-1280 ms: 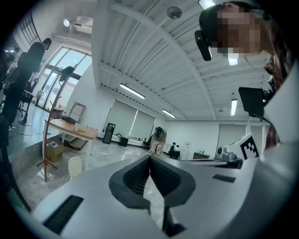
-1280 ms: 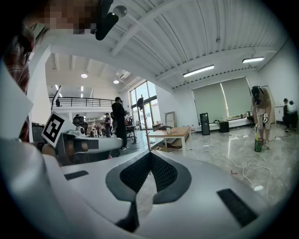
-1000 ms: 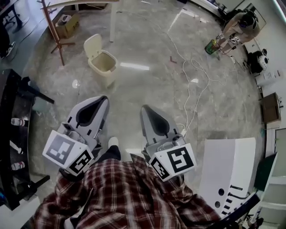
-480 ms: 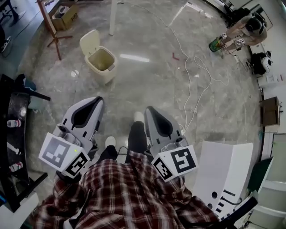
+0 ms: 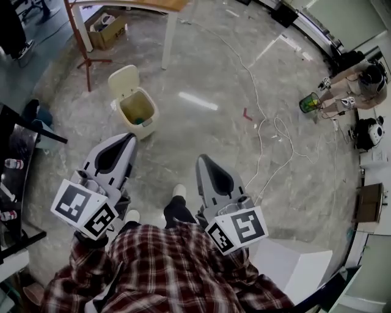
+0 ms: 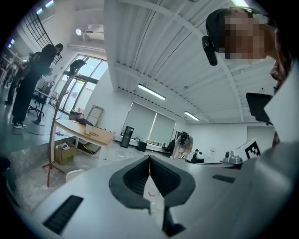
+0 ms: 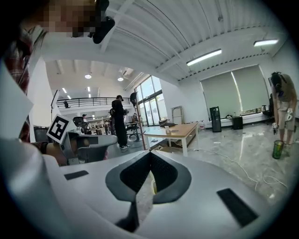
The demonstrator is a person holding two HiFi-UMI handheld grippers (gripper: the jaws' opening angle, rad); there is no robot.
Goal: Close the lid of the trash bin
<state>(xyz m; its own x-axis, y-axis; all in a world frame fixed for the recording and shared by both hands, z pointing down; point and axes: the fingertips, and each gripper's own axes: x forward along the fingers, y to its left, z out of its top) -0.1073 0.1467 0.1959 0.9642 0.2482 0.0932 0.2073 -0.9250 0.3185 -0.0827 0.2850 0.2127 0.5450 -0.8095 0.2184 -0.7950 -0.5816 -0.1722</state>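
Lid [image 5: 123, 81] of trash bin [image 5: 150, 122] up, nothing closed yet; bin well ahead of left hand-held gripper [image 5: 129, 137] and right hand-held gripper [image 5: 200, 158], both with jaws together and empty.

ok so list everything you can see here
bin: one, cream, lid up, on floor ahead of left gripper
table: one, wood top, white legs, beyond bin
box: one, brown, by table
stand: one, reddish, beside bin
cable: one run, white, across floor at right
container: one, green, far right
person: one, bent over container
left gripper: grey, shut, empty
right gripper: grey, shut, empty
shirt: red plaid, bottom
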